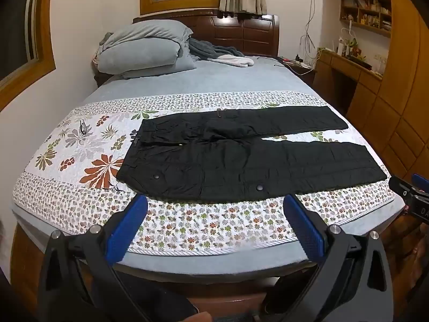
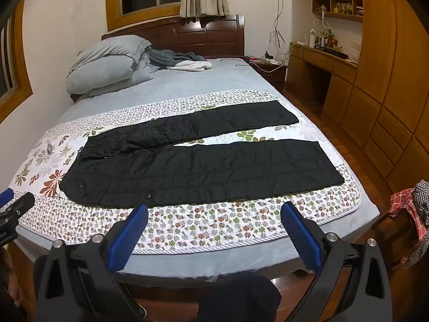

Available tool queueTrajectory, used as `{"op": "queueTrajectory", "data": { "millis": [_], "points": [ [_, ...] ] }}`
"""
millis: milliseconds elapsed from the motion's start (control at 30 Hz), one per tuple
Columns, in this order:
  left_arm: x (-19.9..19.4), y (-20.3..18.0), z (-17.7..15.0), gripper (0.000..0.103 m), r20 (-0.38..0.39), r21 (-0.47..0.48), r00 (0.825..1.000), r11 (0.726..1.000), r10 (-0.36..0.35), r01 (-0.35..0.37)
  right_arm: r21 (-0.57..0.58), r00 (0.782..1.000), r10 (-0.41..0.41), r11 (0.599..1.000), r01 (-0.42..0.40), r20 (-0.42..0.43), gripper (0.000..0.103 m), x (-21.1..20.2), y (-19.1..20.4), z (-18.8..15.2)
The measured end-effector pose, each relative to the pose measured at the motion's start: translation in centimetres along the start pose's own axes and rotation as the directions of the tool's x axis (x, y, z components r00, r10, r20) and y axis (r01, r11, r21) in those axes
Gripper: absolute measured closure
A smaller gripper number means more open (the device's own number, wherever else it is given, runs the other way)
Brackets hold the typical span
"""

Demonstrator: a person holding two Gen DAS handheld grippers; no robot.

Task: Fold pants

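- Plainly, no fold has been made yet: the black pants (image 1: pixel 241 155) lie flat and full length across the floral quilt (image 1: pixel 80 145) at the foot of the bed (image 1: pixel 214 264), parallel to its near edge.
- At the left end sits the waistband (image 1: pixel 134 147), well in from the bed's left edge; a round snap (image 1: pixel 156 177) shows on the near hip.
- Further right, the two legs part into a narrow V, with quilt showing between them. The far leg (image 1: pixel 281 122) runs toward the right edge, the near leg (image 1: pixel 308 166) lies closer to the foot edge and ends near the bed's right corner.
- The left gripper (image 1: pixel 214 217) hovers above the near edge, aimed downward toward the hip area. Its blue pads (image 1: pixel 126 230) stand spread wide, with nothing between them.
- The right gripper (image 2: pixel 214 222) hovers likewise over the near edge, further toward the cuff end, jaws wide apart and empty.
- My reading is that this is the approach before a first grasp.
- Probably the next move calls for both grippers to come down on the near leg's edge, one by the waist, one by the cuff, and carry it over onto the far leg.
- Pinching only the top layer of this quilted cloth would leave the leg sagging in the lift, so each bite should take the whole thickness.
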State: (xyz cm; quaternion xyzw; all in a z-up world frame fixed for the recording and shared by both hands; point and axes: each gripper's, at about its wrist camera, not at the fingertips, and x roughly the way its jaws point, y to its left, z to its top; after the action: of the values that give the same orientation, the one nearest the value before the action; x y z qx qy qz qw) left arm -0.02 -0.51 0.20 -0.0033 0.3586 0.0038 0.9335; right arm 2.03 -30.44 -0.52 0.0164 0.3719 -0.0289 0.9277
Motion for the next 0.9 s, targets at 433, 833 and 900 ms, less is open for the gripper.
{"op": "queueTrajectory", "data": {
  "millis": [433, 833, 900],
  "points": [
    [0.13, 0.17, 0.05, 0.002, 0.0, 0.001, 1.0, 1.0, 0.0, 0.0, 0.0, 1.0, -0.001, 1.0, 0.001, 0.0, 0.003, 0.02, -0.13, 0.14],
    [0.21, 0.57, 0.09, 0.002, -0.002, -0.001, 1.0, 1.0, -0.001, 0.001, 0.0, 1.0, -0.003, 1.0, 0.003, -0.006, 0.003, 0.35, 0.26, 0.2],
    [0.33, 0.57, 0.09, 0.002, -0.004, 0.003, 1.0, 1.0, 0.001, -0.001, -0.001, 1.0, -0.003, 1.0, 0.003, -0.005, 0.003, 0.18, 0.1, -0.02]
  ]
}}
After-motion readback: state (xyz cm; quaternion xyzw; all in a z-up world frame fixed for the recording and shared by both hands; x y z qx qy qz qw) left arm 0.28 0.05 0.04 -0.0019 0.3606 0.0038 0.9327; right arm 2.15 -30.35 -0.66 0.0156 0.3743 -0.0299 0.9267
